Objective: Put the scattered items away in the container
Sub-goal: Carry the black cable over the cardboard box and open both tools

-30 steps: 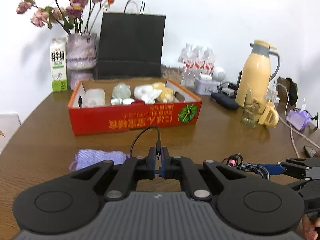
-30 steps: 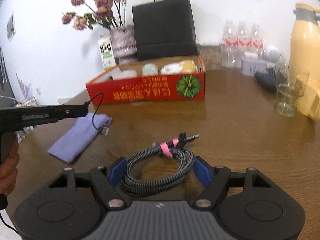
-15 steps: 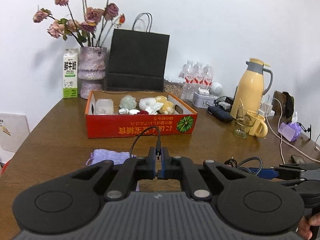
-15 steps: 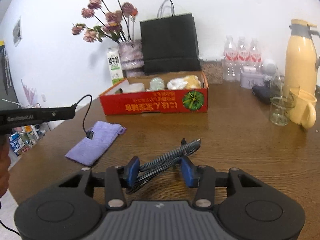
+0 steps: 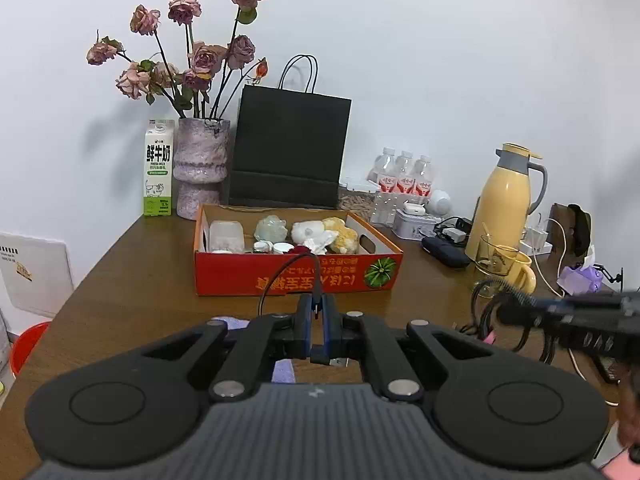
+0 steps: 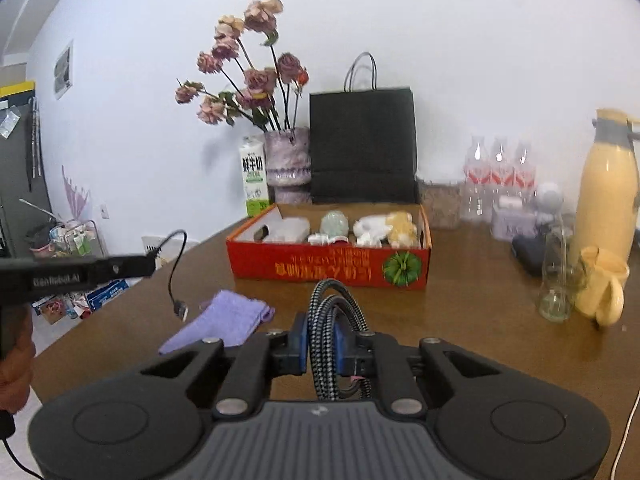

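Note:
The red cardboard box [image 5: 298, 276] [image 6: 328, 266] sits mid-table with several pale items inside. My left gripper [image 5: 318, 320] is shut on a thin black cable [image 5: 288, 270] that loops up in front of the box; its plug hangs free in the right wrist view [image 6: 182, 310]. My right gripper [image 6: 323, 338] is shut on a coiled braided cable [image 6: 334, 304], held above the table; the coil also shows in the left wrist view [image 5: 492, 304]. A purple cloth [image 6: 220, 322] lies flat on the table before the box, left of my right gripper.
Behind the box stand a milk carton [image 5: 159, 168], a vase of dried roses [image 5: 201, 168], a black paper bag [image 5: 290, 152] and water bottles [image 5: 404, 174]. A yellow thermos [image 5: 506, 196], a glass [image 6: 558, 284] and a yellow mug [image 6: 604, 290] crowd the right side.
My right gripper closed on the braided cable coil and lifted it off the table. Both grippers rose higher; the left kept its hold on the thin cable.

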Available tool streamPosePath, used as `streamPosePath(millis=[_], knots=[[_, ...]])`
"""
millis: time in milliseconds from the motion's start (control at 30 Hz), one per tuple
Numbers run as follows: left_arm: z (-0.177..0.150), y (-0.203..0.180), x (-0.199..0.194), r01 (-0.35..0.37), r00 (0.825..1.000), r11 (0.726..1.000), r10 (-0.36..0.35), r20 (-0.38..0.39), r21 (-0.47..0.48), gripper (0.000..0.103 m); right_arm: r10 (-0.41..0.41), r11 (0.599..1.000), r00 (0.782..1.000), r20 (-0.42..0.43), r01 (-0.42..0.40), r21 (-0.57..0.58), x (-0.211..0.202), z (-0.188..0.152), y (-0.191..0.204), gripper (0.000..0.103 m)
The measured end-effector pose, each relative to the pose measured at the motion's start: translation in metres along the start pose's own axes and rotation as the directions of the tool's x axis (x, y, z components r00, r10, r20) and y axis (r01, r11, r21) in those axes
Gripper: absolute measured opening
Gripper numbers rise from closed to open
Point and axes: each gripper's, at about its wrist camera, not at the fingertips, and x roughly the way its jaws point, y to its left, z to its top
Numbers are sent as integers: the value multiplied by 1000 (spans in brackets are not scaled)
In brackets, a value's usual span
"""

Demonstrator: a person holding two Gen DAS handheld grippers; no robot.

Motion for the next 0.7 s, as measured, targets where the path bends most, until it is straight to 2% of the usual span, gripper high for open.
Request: streamPosePath(millis=[100,200,367,533,700], knots=[[9,6,9,13,1000,1000,-13,7,5,6,9,1000,999,34,-9,-10,1,19,-3,12],[21,19,27,42,999,999,-42,-14,-33,6,22,1000,998,65,-21,-14,10,42,-5,12],[64,40,62,51,999,999,-51,2,-12,6,66,997,993,97,-61,-48,47,97,-10,12],[107,60,120,57,998,998,-57,-41,-17,6,114,992,993,23,-113,-51,131,150,-19,12],[126,68,180,61,994,998,-59,-95,15,6,178,983,982,-71,-174,54,219,180,-36,12]])
